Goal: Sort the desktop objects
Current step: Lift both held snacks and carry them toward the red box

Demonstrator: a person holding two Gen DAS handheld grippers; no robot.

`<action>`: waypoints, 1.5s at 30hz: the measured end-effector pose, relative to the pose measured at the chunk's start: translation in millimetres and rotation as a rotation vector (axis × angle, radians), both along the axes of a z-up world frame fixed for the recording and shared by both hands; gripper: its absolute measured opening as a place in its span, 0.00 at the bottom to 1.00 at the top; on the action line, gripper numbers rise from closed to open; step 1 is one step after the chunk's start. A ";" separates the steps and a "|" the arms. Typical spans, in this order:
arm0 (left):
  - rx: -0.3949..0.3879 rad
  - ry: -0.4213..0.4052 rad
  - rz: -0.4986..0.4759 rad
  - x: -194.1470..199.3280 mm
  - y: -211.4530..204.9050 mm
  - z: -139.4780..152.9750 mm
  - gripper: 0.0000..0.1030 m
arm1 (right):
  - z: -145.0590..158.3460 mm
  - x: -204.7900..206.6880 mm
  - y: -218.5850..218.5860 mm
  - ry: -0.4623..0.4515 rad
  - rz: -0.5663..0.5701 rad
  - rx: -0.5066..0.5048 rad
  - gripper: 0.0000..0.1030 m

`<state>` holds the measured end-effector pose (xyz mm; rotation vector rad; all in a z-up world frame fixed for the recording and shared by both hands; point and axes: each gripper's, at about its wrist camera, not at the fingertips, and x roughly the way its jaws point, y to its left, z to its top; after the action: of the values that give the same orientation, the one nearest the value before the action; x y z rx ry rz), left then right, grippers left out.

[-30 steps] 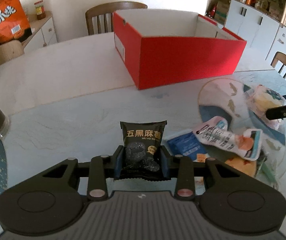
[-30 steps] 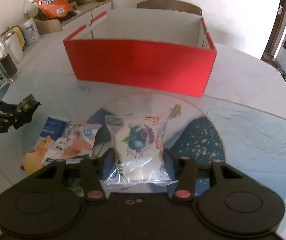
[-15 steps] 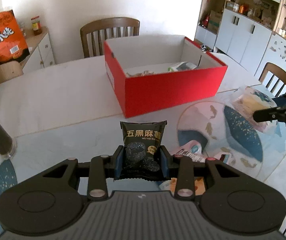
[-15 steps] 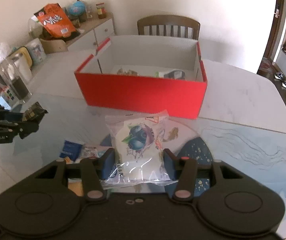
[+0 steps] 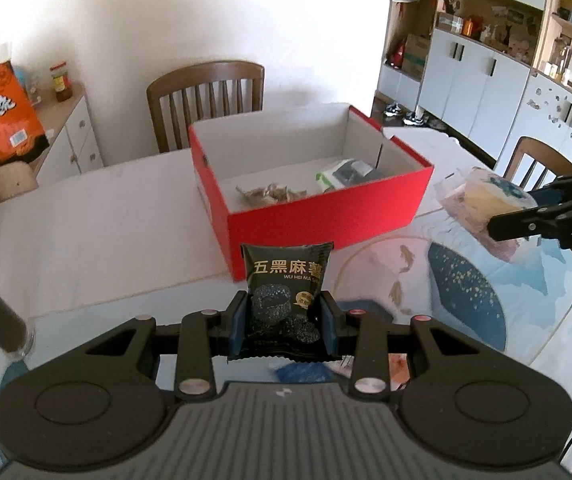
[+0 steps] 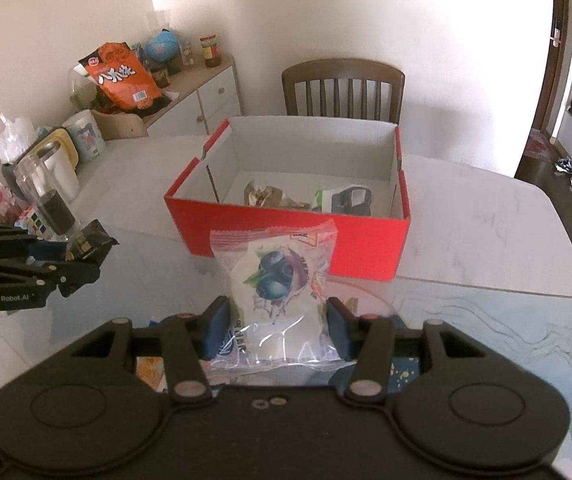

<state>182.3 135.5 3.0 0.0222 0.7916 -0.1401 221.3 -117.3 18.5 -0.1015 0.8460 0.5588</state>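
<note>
My left gripper (image 5: 282, 320) is shut on a small black snack packet (image 5: 286, 288) with gold lettering, held in the air above the table. My right gripper (image 6: 276, 326) is shut on a clear pastry bag with a blueberry picture (image 6: 276, 280), also lifted. Ahead of both stands an open red box (image 5: 325, 216) (image 6: 286, 236) with white inner walls; a crumpled brown wrapper (image 6: 270, 194) and a green-and-white packet (image 6: 343, 198) lie inside. The right gripper with its bag (image 5: 485, 204) shows at the right edge of the left wrist view. The left gripper (image 6: 82, 260) shows at left in the right wrist view.
Loose snack packets (image 5: 305, 372) lie on the table below the grippers, on a patterned round mat (image 5: 465, 300). A glass jar with dark contents (image 6: 48, 196) stands at the table's left. Wooden chairs (image 6: 343, 88) stand behind the box, a sideboard with an orange bag (image 6: 120, 76) at left.
Both grippers have risen with their packets. The red box now sits lower in both views and its inside with the packets has come into sight.
</note>
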 end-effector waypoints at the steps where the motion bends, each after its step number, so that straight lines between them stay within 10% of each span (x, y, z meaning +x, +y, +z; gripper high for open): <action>1: -0.001 -0.005 -0.003 1.8 -2.2 1.9 0.34 | 0.8 1.2 -0.5 -0.003 0.000 0.001 0.50; 45: 0.047 -0.015 -0.006 149.2 -49.0 -7.2 0.34 | -5.5 132.3 16.2 -0.034 0.042 0.035 0.50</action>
<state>331.5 86.5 -4.2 0.0698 0.7795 -0.1268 353.5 -101.1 13.0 -0.0969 0.8025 0.6096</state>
